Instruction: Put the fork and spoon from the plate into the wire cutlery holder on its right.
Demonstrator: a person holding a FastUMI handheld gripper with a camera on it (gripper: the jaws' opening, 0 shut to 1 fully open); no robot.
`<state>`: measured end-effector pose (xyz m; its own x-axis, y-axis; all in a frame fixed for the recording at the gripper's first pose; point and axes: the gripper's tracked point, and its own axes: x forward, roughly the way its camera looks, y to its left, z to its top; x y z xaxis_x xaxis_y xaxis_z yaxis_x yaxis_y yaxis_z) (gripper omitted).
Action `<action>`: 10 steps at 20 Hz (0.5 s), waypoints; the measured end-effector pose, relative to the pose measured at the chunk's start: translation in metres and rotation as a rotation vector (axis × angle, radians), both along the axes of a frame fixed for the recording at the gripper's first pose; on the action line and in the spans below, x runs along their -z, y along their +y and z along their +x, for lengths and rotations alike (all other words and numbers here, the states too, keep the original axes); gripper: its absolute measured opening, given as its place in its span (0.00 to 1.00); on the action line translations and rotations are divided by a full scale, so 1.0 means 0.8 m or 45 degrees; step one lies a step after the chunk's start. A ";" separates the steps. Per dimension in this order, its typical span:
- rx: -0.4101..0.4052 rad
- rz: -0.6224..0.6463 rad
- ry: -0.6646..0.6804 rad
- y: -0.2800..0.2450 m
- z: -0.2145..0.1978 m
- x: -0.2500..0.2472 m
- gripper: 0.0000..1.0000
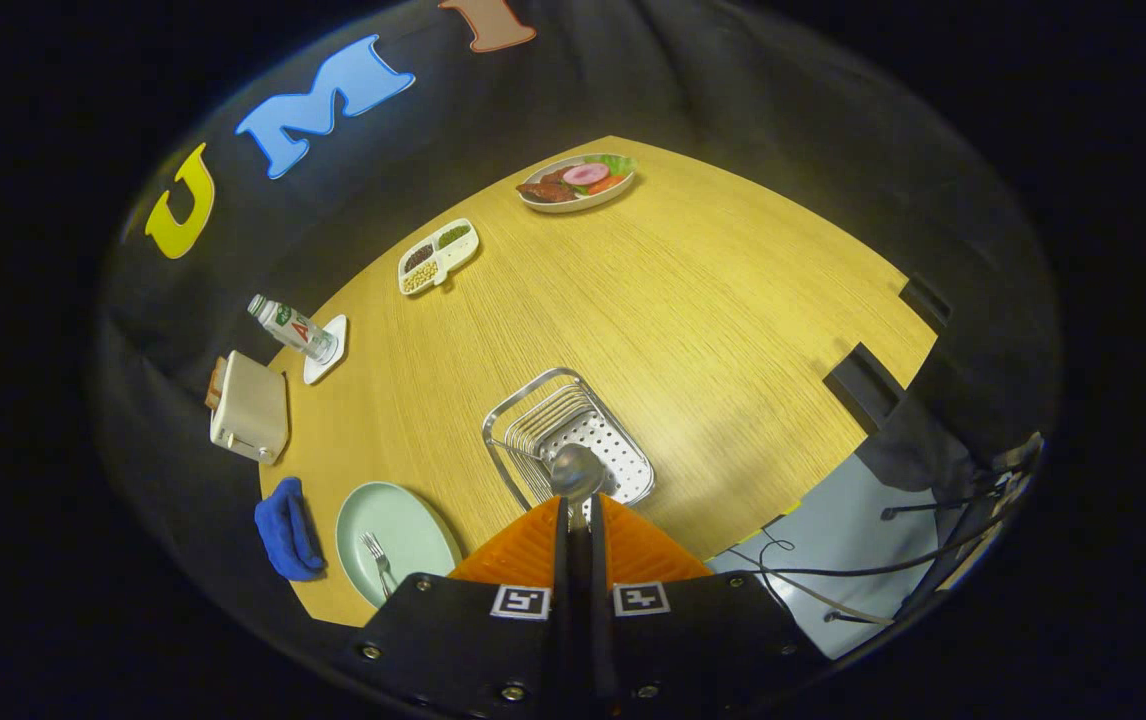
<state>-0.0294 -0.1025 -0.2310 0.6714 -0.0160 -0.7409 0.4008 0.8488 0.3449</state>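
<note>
the claw point(579, 515) was clamped on the spoon point(576, 472), its bowl hanging over the wire cutlery holder point(567, 436). best to lower it inside before letting go. the fork point(378, 562) lay on the plate point(413, 530).

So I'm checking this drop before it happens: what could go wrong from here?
The gripper is shut on the spoon, high above the wire cutlery holder; released here, it may bounce out. The fork lies on the plate near the table's edge, so a clumsy grab could push it off.
</note>
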 end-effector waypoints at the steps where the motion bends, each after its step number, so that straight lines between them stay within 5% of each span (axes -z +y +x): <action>1: 0.000 0.003 -0.018 0.002 0.004 -0.002 0.09; 6: 0.019 -0.063 -0.080 -0.007 0.009 -0.019 0.22; 10: -0.028 -0.153 -0.139 -0.003 0.012 -0.037 0.22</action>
<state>-0.0196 -0.1051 -0.2016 0.7491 -0.0844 -0.6571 0.3475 0.8946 0.2812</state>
